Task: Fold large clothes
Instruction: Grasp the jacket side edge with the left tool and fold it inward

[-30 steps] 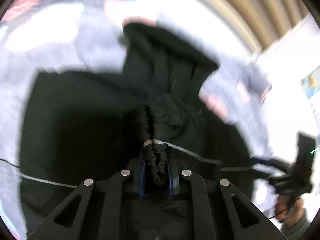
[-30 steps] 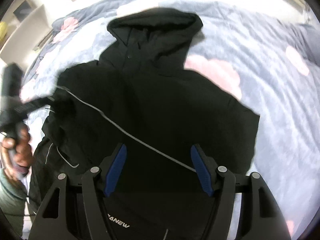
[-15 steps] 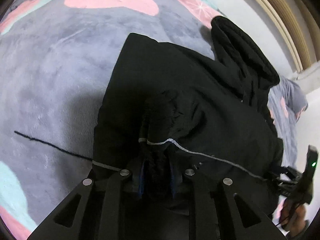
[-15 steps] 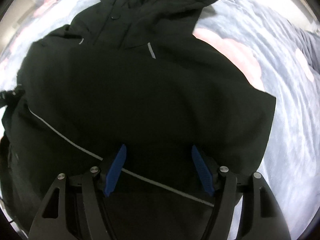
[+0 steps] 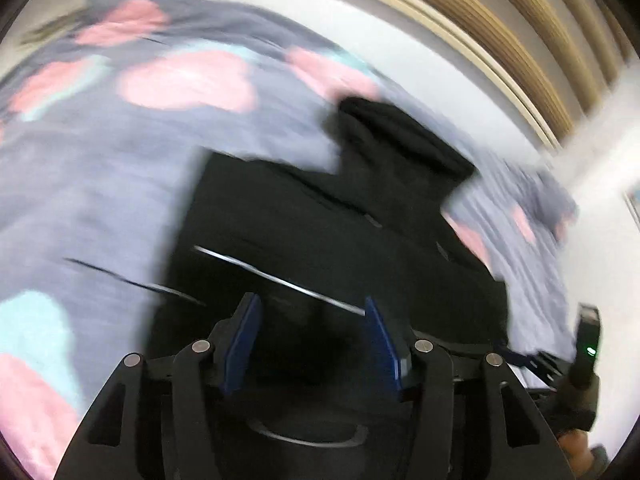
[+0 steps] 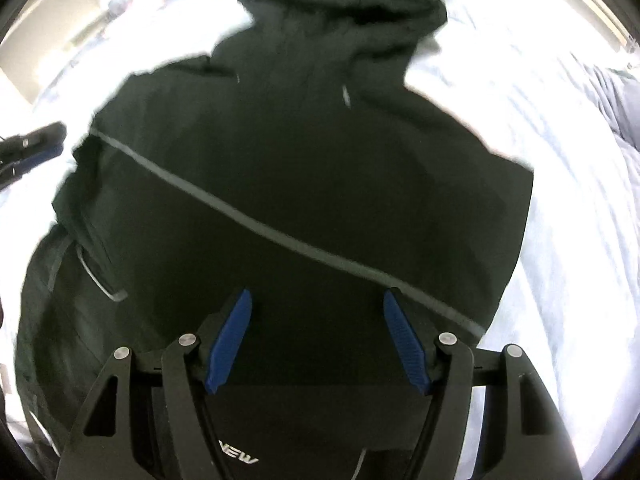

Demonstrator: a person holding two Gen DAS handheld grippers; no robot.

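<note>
- Since a second ago: my left tool (image 5: 310, 332) no longer pinches the bunched black sleeve; its jaws are opening, nothing between the blue pads, and the sleeve now lies across the jacket's front.
- Right tool (image 6: 318, 340) has dropped closer to the cloth; same wide gap as before, nothing pinched.
- Black hooded jacket (image 6: 312, 168) lies spread on the bed (image 5: 88, 200), on a grey blanket with pink and teal blotches; hood (image 6: 344, 4) at the far end, reflective stripe (image 6: 256, 220) running diagonally over the folded-in sleeve.
- Step in hand, as I judge it: one sleeve fold just let go; the side under my right tool looks already squared.
- Next move likely calls for taking the hem edge nearest me with both tools and carrying it up toward the hood, keeping the sleeve from sliding out.
- Pose: both tools pitched steeply down over the jacket, left over its left side, right over the lower middle. Left view badly blurred.
- Right tool's handle and a bit of the hand show at the left view's lower right edge.
</note>
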